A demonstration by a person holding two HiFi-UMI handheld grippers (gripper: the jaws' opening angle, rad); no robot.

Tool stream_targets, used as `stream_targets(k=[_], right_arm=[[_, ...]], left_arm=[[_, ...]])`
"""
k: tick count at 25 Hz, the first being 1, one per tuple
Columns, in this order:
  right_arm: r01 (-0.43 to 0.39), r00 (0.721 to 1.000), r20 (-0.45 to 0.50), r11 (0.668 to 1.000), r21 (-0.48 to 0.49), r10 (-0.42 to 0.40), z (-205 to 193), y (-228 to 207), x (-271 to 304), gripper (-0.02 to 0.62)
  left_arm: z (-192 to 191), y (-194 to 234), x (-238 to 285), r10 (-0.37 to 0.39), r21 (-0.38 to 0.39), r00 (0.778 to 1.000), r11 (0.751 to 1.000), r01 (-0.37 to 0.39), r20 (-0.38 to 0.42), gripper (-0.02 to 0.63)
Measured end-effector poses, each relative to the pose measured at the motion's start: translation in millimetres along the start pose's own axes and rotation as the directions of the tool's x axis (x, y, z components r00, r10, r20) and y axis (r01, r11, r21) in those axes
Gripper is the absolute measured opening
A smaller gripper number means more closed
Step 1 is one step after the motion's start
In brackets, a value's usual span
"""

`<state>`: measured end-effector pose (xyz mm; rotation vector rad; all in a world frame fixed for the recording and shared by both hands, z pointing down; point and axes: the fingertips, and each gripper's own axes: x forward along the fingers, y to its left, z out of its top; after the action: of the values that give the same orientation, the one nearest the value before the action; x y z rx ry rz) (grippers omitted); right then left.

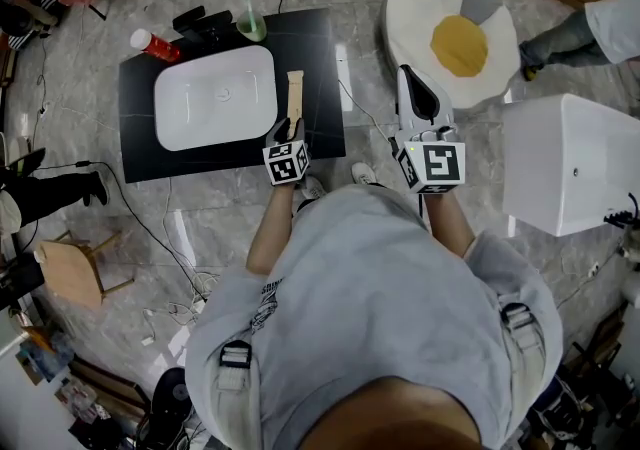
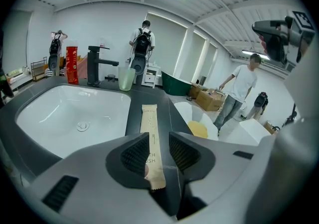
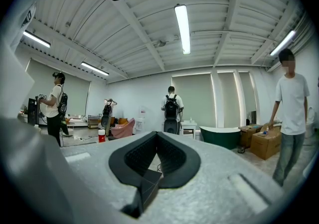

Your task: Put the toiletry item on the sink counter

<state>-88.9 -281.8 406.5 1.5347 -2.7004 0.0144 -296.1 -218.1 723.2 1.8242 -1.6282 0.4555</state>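
The toiletry item is a long tan paper packet, lying flat on the black sink counter just right of the white basin. My left gripper is at the packet's near end. In the left gripper view the packet runs between the jaws of that gripper. They stand apart with a gap on the right side, and the packet rests on the counter. My right gripper is held off the counter to the right, above the floor. Its jaws are shut with nothing between them.
A black faucet, a pale green cup and a red can stand along the counter's far edge. A fried-egg-shaped cushion and a white box are to the right. A wooden chair is at the left. People stand around the room.
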Motion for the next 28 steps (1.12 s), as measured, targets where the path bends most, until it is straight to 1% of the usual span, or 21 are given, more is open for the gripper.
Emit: stream_targets(k=[7,15,28], right_arm=[[-0.026,1.0,0.003,1.0,0.001,0.026,-2.3,8.3,3.9,0.005],[-0.05,0.999,0.006,0.999,0.007,0.05,-2.6,15.3,9.2,0.005],[-0.067,0.998,0.004,0.998,0.019,0.066,-4.0,16.2,8.2,0.005]], left_arm=[[12.6,3.0,-15.4,0.021,-0.016,0.998,1.0,-0.02,0.053,0.109],[29.1,9.9,-30.3,0.055,-0.044,0.991,0.998,-0.051,0.118,0.034],[62.2,2.9,-54.9,0.08,-0.06,0.972,0.996,-0.068,0.219,0.006]])
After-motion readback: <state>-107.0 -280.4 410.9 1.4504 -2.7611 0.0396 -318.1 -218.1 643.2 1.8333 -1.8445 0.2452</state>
